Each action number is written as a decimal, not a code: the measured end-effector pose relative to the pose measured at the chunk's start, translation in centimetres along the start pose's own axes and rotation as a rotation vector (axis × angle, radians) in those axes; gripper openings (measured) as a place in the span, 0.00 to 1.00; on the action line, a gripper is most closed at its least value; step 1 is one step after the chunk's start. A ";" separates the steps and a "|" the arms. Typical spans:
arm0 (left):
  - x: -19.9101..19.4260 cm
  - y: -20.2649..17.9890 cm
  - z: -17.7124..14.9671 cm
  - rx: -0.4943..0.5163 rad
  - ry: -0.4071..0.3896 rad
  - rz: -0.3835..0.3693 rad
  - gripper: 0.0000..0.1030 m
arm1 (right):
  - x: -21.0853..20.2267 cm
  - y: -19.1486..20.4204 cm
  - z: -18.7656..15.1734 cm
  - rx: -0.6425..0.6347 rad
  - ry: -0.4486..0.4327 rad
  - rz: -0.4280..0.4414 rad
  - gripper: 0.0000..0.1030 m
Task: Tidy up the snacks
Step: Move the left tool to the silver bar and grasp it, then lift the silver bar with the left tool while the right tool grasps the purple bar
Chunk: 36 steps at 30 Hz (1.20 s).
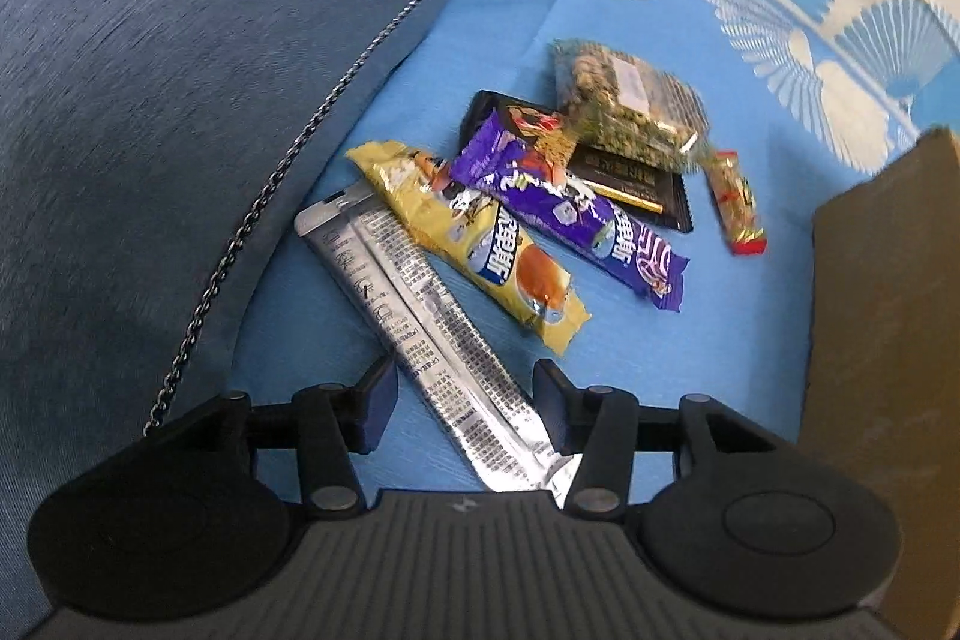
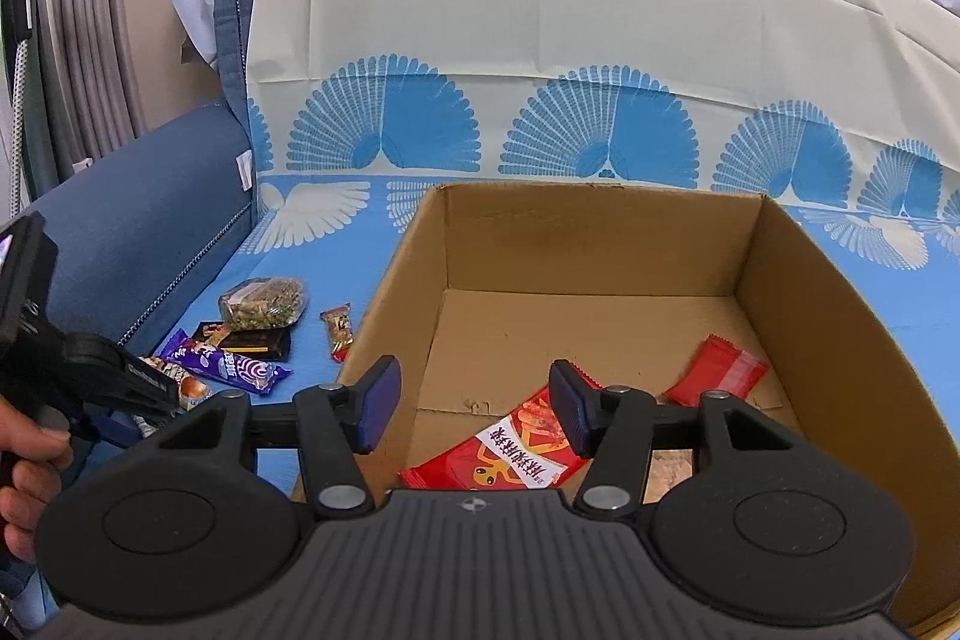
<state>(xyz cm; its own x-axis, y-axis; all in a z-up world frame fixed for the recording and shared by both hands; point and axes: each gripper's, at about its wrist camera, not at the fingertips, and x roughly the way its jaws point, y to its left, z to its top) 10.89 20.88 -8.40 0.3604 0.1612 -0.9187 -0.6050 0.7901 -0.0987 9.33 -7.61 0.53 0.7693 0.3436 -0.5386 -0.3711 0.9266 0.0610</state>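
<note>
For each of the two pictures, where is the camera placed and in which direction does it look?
Left wrist: sits on the left gripper, looking steeply down at the silver packet lying between its open fingers.
Right wrist: sits on the right gripper, looking forward and down into the cardboard box; a hand shows at the left edge.
Shared: the purple bar, the clear nut bag, the box.

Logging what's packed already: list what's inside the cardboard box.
Inside the cardboard box: a large red snack packet and a smaller red packet. The right gripper covers the near floor, so more may lie unseen.
</note>
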 end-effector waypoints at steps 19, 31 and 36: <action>-1.5 4.7 -0.8 0.003 0.061 -0.105 0.25 | -1.3 1.4 0.5 0.023 -0.056 0.068 0.55; -1.4 5.4 -0.8 -0.033 0.070 -0.147 0.10 | 4.3 11.7 5.6 -0.191 0.141 0.236 0.54; -1.4 5.8 -0.7 -0.050 0.084 -0.186 0.07 | 10.6 16.2 4.8 -0.301 0.225 0.208 0.51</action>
<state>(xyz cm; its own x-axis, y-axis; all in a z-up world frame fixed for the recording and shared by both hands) 6.39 24.79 -7.90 0.4097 -0.0365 -0.9115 -0.5689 0.7708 -0.2866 13.94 11.80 -0.17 0.5419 0.4456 -0.7126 -0.6671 0.7437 -0.0423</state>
